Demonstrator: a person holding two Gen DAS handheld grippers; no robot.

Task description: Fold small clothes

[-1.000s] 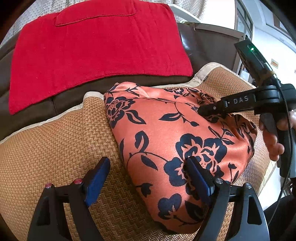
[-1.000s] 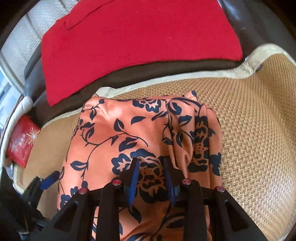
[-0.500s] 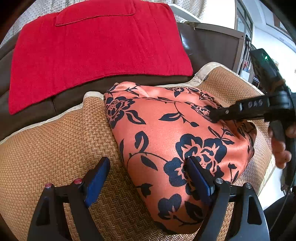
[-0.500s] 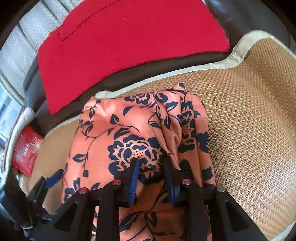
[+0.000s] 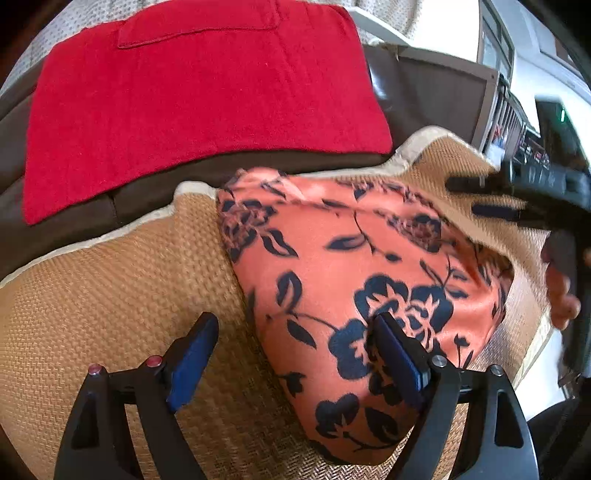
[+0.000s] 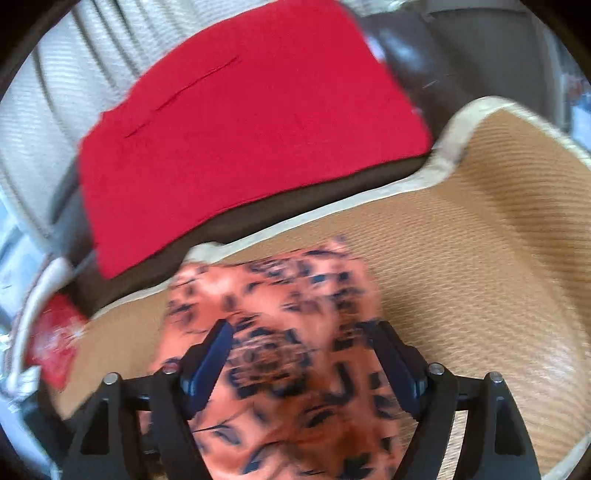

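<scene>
left gripper (image 5: 291,354): jaws wide apart | right gripper (image 6: 306,360): jaws just opened, gripping nothing

Bright daylight washes out the window (image 5: 436,22) at upper right. The right wrist view is motion-blurred throughout. Fisheye edges darken.

Woven tan seat mat (image 5: 122,295) with cream piping under the tool, on a dark brown leather sofa (image 5: 436,99). Red towel (image 5: 192,107) draped ahead on the backrest. Pale ribbed cushion (image 6: 44,110) far left. Bright window (image 5: 495,40), daylight, upper right.
</scene>
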